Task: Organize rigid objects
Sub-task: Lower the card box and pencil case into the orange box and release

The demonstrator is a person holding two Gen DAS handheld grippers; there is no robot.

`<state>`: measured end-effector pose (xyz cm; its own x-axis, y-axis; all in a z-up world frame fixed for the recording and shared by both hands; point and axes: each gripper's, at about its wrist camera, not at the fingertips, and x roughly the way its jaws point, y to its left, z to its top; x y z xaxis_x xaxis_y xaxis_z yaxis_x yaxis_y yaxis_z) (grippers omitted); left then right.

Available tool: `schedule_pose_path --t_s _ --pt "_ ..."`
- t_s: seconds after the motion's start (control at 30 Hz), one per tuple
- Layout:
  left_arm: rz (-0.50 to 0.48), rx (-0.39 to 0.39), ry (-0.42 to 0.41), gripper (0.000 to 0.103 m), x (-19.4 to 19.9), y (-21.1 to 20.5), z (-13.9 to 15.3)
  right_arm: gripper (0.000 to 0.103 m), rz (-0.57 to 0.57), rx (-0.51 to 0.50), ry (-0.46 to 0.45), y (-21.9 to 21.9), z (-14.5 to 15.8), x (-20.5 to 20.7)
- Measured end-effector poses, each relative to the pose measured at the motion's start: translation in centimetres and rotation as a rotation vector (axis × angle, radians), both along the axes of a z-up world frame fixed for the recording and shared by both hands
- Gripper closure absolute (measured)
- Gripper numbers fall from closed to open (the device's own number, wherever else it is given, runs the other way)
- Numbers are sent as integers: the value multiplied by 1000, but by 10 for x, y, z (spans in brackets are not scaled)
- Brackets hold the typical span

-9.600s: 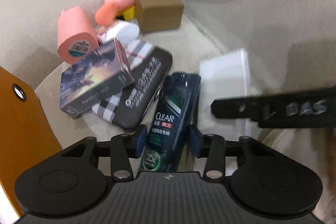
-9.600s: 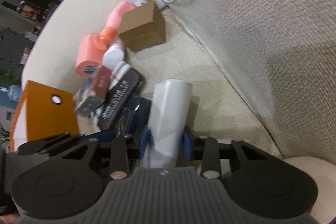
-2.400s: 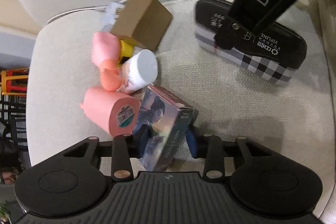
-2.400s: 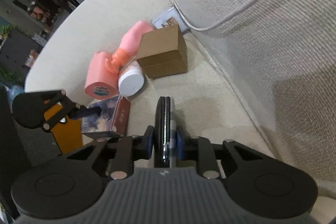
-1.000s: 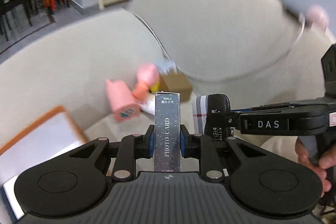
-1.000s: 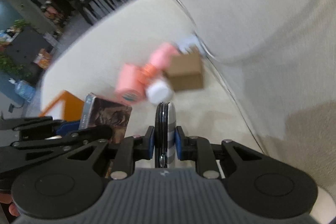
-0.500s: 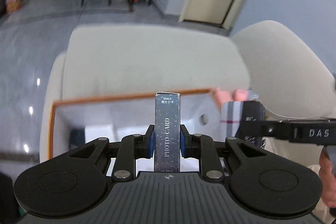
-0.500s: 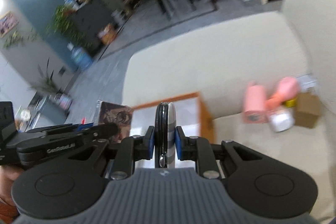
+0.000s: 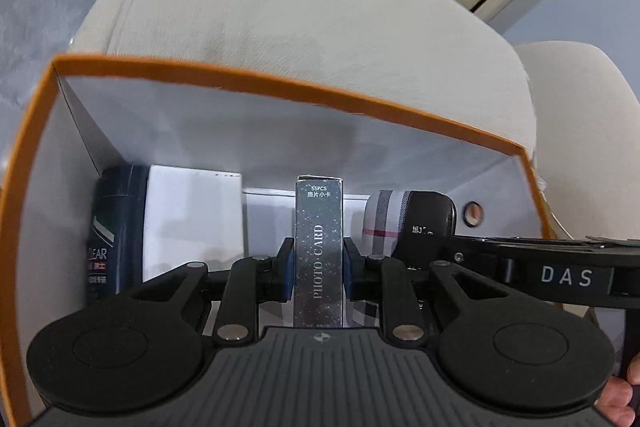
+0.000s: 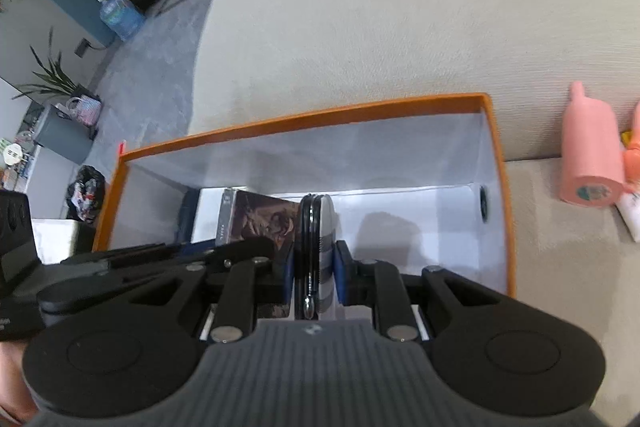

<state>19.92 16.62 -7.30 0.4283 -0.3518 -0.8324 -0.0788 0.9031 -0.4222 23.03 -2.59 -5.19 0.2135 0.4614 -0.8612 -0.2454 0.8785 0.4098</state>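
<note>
My left gripper [image 9: 319,267] is shut on a dark photo card box [image 9: 319,239], held upright inside the orange storage box [image 9: 256,89]. My right gripper [image 10: 316,267] is shut on a black and plaid case [image 10: 316,227], also held inside the orange box [image 10: 304,117]. The case [image 9: 408,223] shows in the left wrist view just right of the card box. The card box [image 10: 260,217] shows in the right wrist view just left of the case. A dark Clear shampoo bottle [image 9: 114,227] and a white box [image 9: 194,215] stand at the orange box's left end.
The orange box sits on a cream sofa [image 10: 400,27]. A pink bottle [image 10: 590,159], an orange-pink item [image 10: 632,155] and a white jar [image 10: 632,211] lie on the seat to the right. Grey floor [image 10: 152,39] lies beyond the armrest.
Both grippers have moved forward and down into the orange box with their objects. The shampoo bottle and white box inside have come into view.
</note>
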Motion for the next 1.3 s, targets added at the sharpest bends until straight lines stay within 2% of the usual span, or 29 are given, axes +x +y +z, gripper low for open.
schedule_pose_path --t_s 0.27,0.4,0.47,0.53,0.63,0.77,0.87,0.97,1.03,1.1,1.2,1.3 --pt "40 -95 41 78 6 9 -23 84 -15 20 59 1 -17 17" --pt "28 -19 33 73 6 2 -19 81 33 -63 11 12 -16 15" --pt "5 24 26 59 3 -2 -14 80 61 -117 -23 15 -15 11" --pt "-15 69 21 52 1 -5 -8 78 82 -154 -50 17 -15 11" --pt "-47 138 -4 51 -5 -13 -2 78 131 -205 -91 20 -12 6" --pt "-70 160 -29 50 -15 -14 6 76 233 -276 -139 25 -13 -3" --pt "-91 179 -42 50 -26 -12 12 70 279 -284 -146 25 -13 -7" --pt "-113 191 -47 50 -28 -18 14 68 316 -302 -138 29 -12 -7" --pt "-117 201 -51 50 -31 -19 14 60 365 -319 -126 32 -13 -10" --pt "-108 204 -53 50 -33 -18 15 47 420 -345 -117 37 -17 -12" --pt "-94 197 -54 50 -34 -14 16 46 448 -389 -108 43 -27 -12" --pt "-97 202 -56 50 -34 -14 14 46 419 -359 -62 44 -35 -4"
